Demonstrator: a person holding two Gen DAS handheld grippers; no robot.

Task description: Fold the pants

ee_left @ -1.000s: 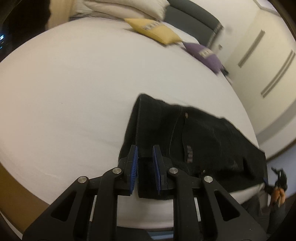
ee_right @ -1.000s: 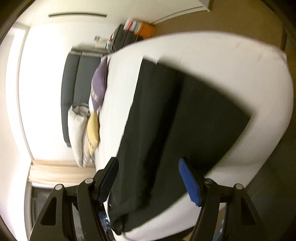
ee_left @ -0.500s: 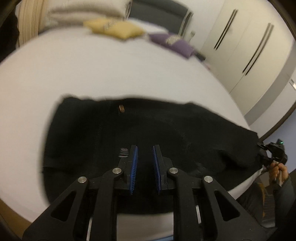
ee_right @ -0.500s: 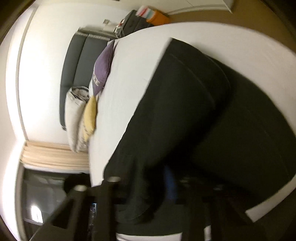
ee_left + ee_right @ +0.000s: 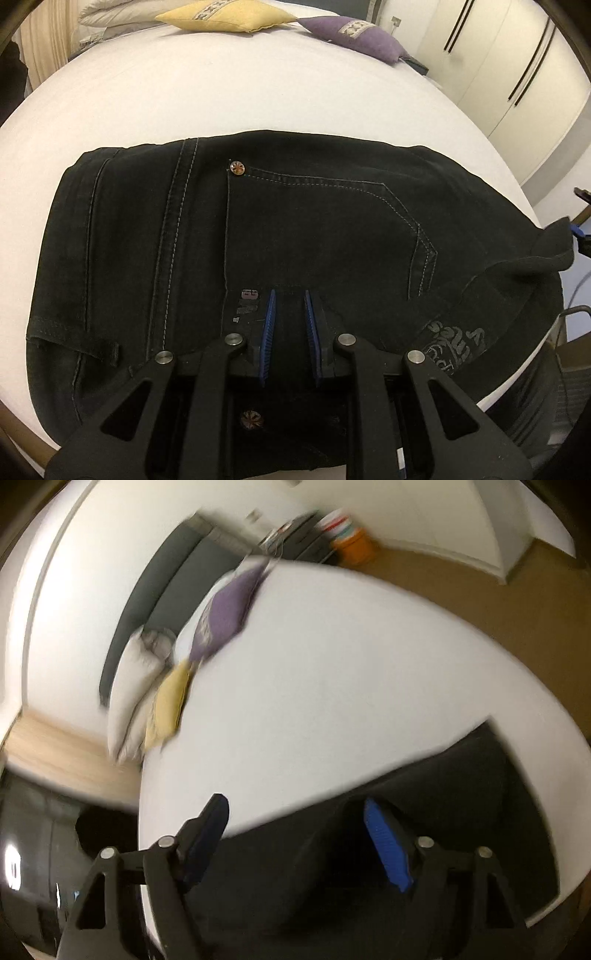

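Black jeans [image 5: 295,236] lie folded on a white bed [image 5: 221,96], back pocket up, waistband at the left. My left gripper [image 5: 289,295] sits low over the jeans' near edge, its blue pads [image 5: 269,325] close together with dark cloth between them. A leg end [image 5: 546,251] is lifted at the right edge. In the blurred right wrist view, my right gripper [image 5: 295,812] is wide open just above the jeans [image 5: 406,812], holding nothing.
A yellow cushion [image 5: 225,16] and a purple cushion [image 5: 362,35] lie at the bed's far end with white pillows [image 5: 129,686]. White wardrobes [image 5: 517,74] stand at the right. An orange tub [image 5: 352,546] sits on the floor.
The left gripper has moved in close over the jeans, which now fill its view. The right gripper has swung round and now hangs open above the cloth.
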